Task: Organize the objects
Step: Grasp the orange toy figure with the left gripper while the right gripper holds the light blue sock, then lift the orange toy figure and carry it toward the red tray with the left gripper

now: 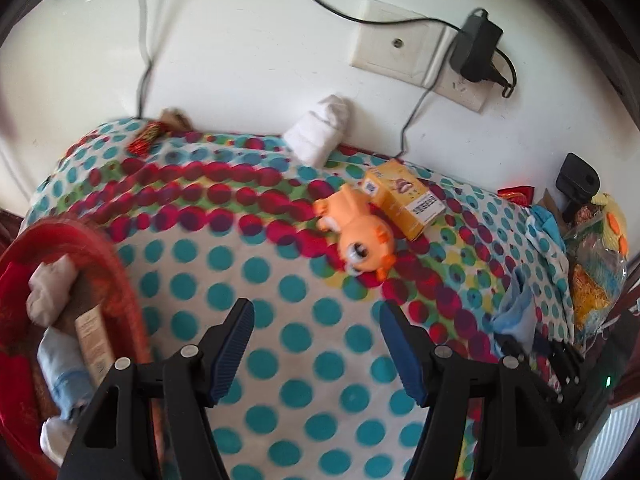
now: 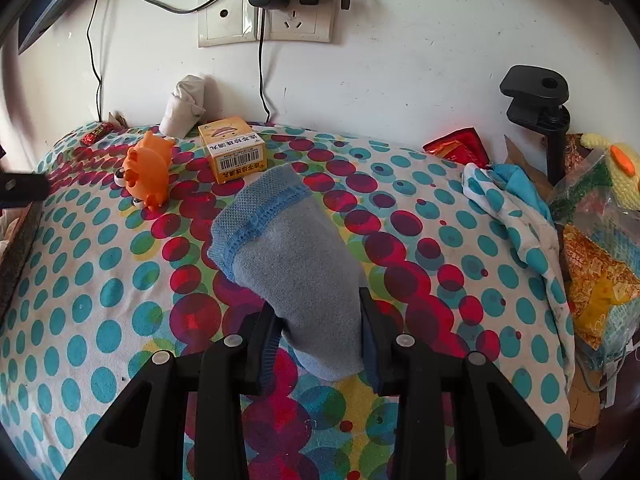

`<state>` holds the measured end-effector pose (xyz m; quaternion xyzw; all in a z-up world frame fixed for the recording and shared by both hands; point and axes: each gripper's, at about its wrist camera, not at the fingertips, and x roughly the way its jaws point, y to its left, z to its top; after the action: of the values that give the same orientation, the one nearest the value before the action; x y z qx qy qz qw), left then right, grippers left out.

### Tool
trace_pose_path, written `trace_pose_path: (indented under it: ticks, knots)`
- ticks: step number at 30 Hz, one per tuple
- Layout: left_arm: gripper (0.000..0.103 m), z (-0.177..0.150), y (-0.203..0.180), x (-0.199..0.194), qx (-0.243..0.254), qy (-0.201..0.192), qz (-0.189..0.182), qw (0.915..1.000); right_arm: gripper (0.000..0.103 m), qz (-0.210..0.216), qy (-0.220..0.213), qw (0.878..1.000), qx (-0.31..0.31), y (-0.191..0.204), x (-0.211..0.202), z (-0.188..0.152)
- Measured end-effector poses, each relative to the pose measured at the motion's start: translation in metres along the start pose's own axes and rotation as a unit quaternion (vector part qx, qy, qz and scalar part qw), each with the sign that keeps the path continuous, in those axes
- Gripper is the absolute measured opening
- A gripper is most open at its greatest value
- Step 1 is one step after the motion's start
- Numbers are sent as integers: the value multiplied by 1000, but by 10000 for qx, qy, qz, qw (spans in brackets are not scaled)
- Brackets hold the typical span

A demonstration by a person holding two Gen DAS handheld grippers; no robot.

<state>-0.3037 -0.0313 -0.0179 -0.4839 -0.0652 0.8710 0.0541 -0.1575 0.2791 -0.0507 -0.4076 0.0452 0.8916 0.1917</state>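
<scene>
my right gripper point(image 2: 320, 332) is clamped on a blue sock point(image 2: 288, 256); its cuff flops forward and can slip free. my left gripper point(image 1: 316, 344), jaws apart, holds nothing; red basket point(image 1: 124, 280) sits to its left.

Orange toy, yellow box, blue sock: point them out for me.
Orange toy point(image 1: 362, 236): left wrist view, on its body.
Yellow box point(image 2: 234, 148): right wrist view, on its front face.
Blue sock point(image 2: 296, 264): right wrist view, mid-fabric above the fingers.

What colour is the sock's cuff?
Brighter blue trim on a grey-blue sock, clearest in the right wrist view.
</scene>
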Motion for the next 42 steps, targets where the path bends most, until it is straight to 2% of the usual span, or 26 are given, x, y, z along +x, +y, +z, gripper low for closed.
trace_pose_path:
  ticks: [4, 9, 14, 18, 21, 22, 23, 24, 25, 29, 42]
  knots:
    - [67, 28, -17, 26, -50, 177, 33, 9998, 33, -5, 2, 10000, -4, 1, 1, 0]
    - [67, 56, -25, 61, -420, 405, 192, 9981, 33, 70, 18, 9999, 70, 1, 3, 0]
    - [67, 63, -21, 87, -746, 572, 251, 9953, 34, 145, 16, 9998, 155, -1, 4, 0]
    - [67, 59, -16, 103, -893, 673, 157, 9936, 34, 125, 12, 9998, 171, -1, 4, -1]
    - [67, 55, -13, 104, -994, 557, 116, 9934, 34, 124, 15, 9998, 179, 0, 5, 0]
    - [64, 54, -13, 105, -998, 543, 74, 9935, 34, 123, 18, 9998, 182, 0, 6, 0]
    - [60, 54, -13, 105, -985, 511, -3, 9938, 34, 126, 17, 9997, 188, 0, 5, -1]
    - [48, 53, -13, 104, -963, 476, -172, 9941, 34, 126, 22, 9997, 196, 0, 6, 0]
    - [45, 53, -14, 103, -925, 482, -251, 9942, 34, 116, 23, 9997, 196, 0, 6, -1]
    - [44, 52, -23, 100, -562, 384, -43, 9977, 35, 63, 25, 9997, 248, 1, 6, -1]
    - [44, 31, -32, 72, -3, 282, 225, 9993, 35, 2, 49, 9996, 265, 5, 9, -1]
